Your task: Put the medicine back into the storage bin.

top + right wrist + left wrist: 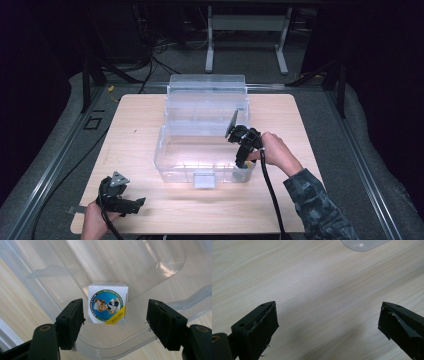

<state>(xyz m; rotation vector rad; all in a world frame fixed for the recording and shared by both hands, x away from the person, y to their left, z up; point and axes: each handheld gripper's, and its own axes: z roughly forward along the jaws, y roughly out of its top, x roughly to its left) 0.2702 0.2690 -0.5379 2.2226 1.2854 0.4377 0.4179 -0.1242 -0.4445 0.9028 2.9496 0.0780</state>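
A small white carton [108, 302] with a round blue and green label and a yellow corner lies on the bottom of a clear plastic bin [162, 150], in its near right corner. My right gripper [115, 312] points down into that corner [242, 162], open, its jaws on either side of the carton. The left jaw is close to the carton and the right jaw stands well apart from it. My left gripper [136, 204] rests low over the near left of the wooden table [140, 120]. It is open [328, 315] with only bare wood between its jaws.
The bin's clear lid [207, 92] stands open and upright at the back. A latch tab [204, 180] hangs on the bin's front wall. Bare wood lies left and right of the bin. Beyond the table are cables and a desk frame [247, 30].
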